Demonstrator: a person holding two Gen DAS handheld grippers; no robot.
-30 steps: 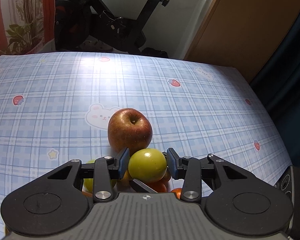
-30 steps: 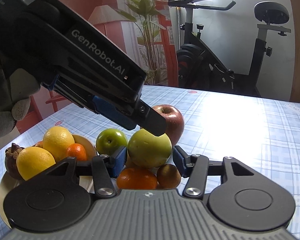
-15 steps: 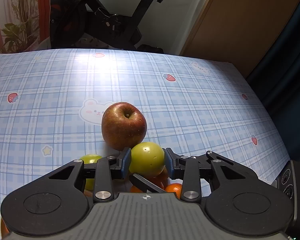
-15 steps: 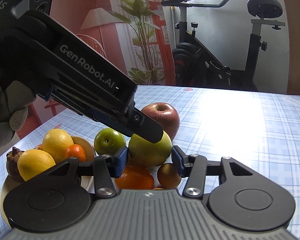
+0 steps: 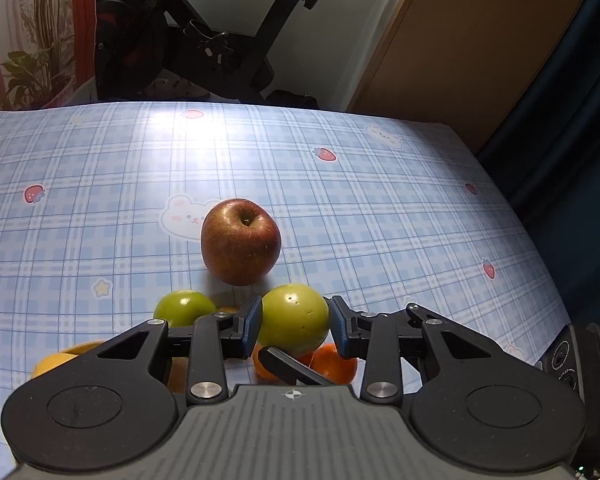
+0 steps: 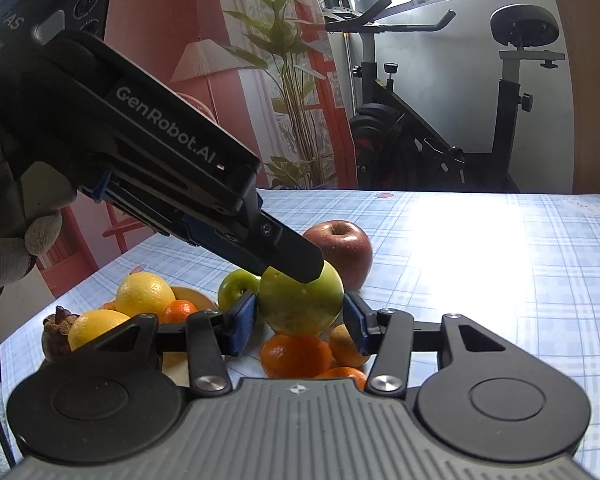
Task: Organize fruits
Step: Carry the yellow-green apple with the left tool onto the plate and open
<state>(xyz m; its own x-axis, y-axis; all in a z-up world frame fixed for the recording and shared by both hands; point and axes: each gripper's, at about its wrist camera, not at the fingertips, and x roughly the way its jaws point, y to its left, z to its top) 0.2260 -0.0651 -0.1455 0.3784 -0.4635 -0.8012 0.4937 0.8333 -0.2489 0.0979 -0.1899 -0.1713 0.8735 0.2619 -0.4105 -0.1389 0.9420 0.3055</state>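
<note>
Left tool [image 5: 294, 325] clamps a large green apple [image 5: 293, 319] above the mandarins [image 6: 296, 354]; the right tool [image 6: 299, 320] brackets the same fruit, pads close but contact uncertain. Beyond lie a smaller green apple [image 5: 183, 307] and a red apple [image 5: 241, 241] on the bench [image 5: 380, 208]. A plate [image 6: 192, 294] holds lemons [image 6: 145, 294]. Judged partly done: several fruits remain loose. Blue plaid cloth; exercise bike [image 6: 440, 120] behind.

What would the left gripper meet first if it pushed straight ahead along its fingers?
The left gripper already has the big green apple between its fingers, so that comes first. Beyond it, slightly left, stands the red apple, likely next, though the depth between them is unclear.
</note>
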